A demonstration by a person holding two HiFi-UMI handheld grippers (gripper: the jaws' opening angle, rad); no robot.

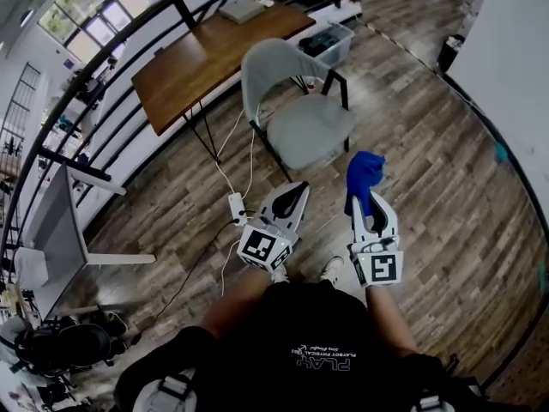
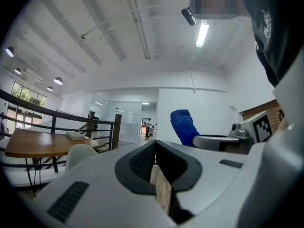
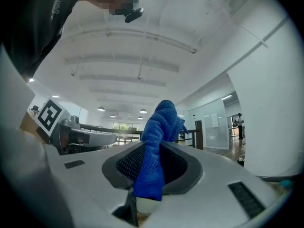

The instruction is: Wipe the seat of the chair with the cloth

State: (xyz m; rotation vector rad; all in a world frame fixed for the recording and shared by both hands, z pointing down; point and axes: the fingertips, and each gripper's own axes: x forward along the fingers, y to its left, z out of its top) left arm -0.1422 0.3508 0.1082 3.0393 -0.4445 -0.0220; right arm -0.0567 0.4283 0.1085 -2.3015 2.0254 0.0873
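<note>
Before chair (image 1: 309,131), power strip (image 1: 237,207) (desk (image 1: 206,54) behind)

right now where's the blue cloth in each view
Head view: cloth right of centre, in the right tongs.
Left gripper view: cloth upright, just right of centre.
Right gripper view: cloth dead centre, pinched in the tongs.
Shared landmark: black railing.

the lower end of the cloth (image 3: 160,122) is hidden between the jaws of the right hand-held gripper (image 3: 151,151). in the left gripper view only the top of the chair (image 2: 80,154) shows, the rest hidden behind the left hand-held gripper (image 2: 155,148). the flat thing (image 1: 243,9) on the counter (image 1: 197,58) is too small to tell.
</note>
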